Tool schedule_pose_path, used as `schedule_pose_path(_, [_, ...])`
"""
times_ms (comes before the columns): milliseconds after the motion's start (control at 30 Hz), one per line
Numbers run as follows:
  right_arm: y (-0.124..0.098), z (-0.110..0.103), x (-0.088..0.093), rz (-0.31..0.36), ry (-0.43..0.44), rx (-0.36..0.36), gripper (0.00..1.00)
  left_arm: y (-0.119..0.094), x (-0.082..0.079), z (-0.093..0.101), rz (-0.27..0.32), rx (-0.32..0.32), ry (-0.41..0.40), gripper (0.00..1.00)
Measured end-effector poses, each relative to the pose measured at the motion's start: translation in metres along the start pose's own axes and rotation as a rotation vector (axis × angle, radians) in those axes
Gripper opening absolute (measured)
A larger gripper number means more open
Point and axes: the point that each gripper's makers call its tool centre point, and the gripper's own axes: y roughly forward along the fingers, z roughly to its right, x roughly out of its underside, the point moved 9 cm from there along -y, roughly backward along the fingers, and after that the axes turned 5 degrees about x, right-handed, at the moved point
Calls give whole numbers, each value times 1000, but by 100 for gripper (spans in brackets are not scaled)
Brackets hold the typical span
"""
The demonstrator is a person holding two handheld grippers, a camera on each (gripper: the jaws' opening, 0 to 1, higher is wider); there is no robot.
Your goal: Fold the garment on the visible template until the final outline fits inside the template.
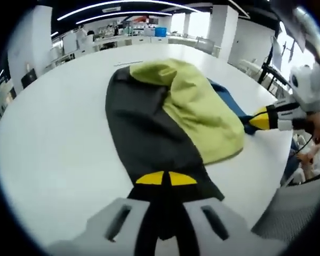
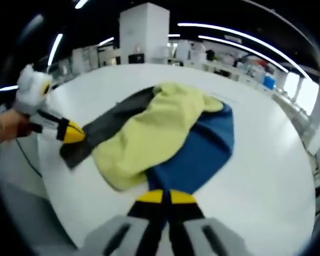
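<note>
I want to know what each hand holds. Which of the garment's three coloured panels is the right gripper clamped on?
The blue panel: the right gripper pinches its edge, while the left gripper holds the black panel.

A white table carries everything. In the left gripper view its bare top spreads wide to the left of the jaws and runs on ahead to a far curved edge; in the right gripper view bare top lies to the right of the jaws and beyond. One garment lies directly on it, stretching straight ahead from the jaws. It has three colour panels: black nearest the left gripper, yellow-green heaped in the middle, and blue nearest the right gripper. The cloth is rumpled, not flat.
</note>
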Motion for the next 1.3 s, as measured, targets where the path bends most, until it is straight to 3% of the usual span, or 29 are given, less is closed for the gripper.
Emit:
schedule_pose_path(367, [-8,20,3,-46,22,48,0,-23,-15,-34,39,-104,-17,0])
schedule_pose_path(567, [-13,40,9,-72,51,108,0,-29,-20,-56,52,-172,18,0])
schedule_pose_path(833, [-16,77,15,-102,63,198,0,-27,-29,-83,50,-234,71,0])
schedule_pose_path(1300, [-16,146,19,-126,55,330,0,-29,-29,-120,48,-318,53,0])
